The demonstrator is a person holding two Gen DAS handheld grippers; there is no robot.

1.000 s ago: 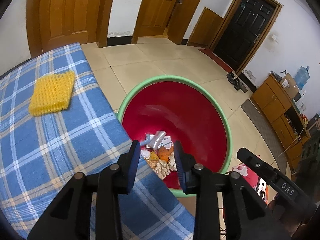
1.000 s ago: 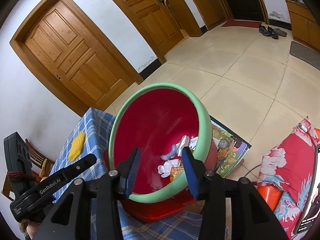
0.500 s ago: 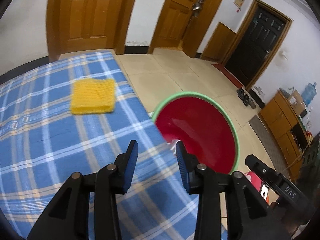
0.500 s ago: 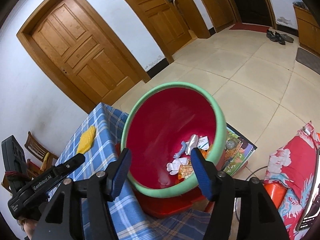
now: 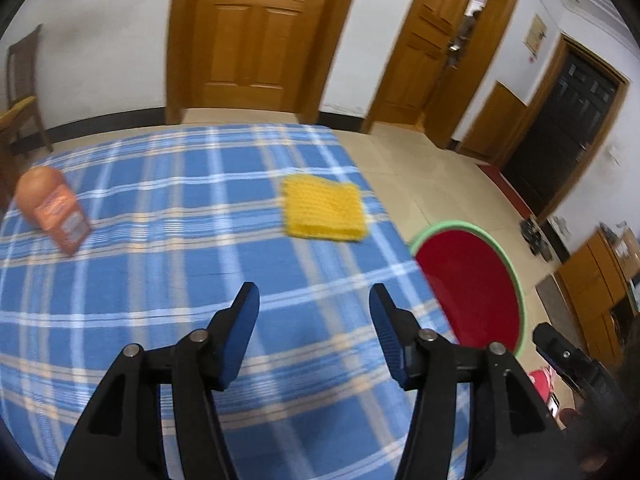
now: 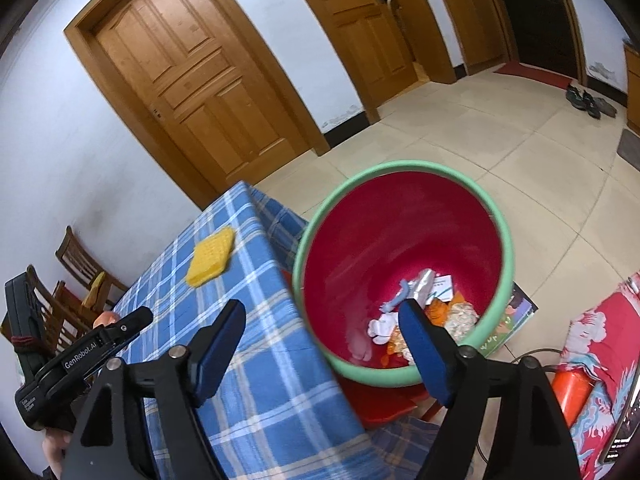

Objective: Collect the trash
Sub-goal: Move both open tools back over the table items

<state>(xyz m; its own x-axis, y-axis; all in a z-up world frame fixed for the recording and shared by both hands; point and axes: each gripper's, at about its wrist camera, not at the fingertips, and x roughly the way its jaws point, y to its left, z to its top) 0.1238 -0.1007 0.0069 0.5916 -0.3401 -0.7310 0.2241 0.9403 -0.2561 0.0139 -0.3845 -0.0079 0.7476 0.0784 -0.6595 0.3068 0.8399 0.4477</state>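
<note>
A red bin with a green rim point(image 6: 404, 264) stands beside the table and holds several pieces of trash point(image 6: 420, 312); it also shows in the left wrist view point(image 5: 472, 288). My left gripper point(image 5: 314, 312) is open and empty above the blue plaid tablecloth point(image 5: 160, 280). An orange packet point(image 5: 52, 208) lies at the table's far left. A yellow knitted pad point(image 5: 324, 212) lies near the table's right edge, also seen in the right wrist view point(image 6: 210, 258). My right gripper point(image 6: 320, 328) is open and empty, over the table edge and the bin's near rim.
Wooden chairs point(image 6: 76, 276) stand behind the table. A picture book point(image 6: 508, 320) and a red stool lie under the bin. Red patterned fabric point(image 6: 600, 360) and an orange object are on the right. Shoes point(image 6: 588, 100) sit by the dark door.
My left gripper has swung left from over the bin to over the table and opened wider. My right gripper has opened wider and backed off the bin a little.
</note>
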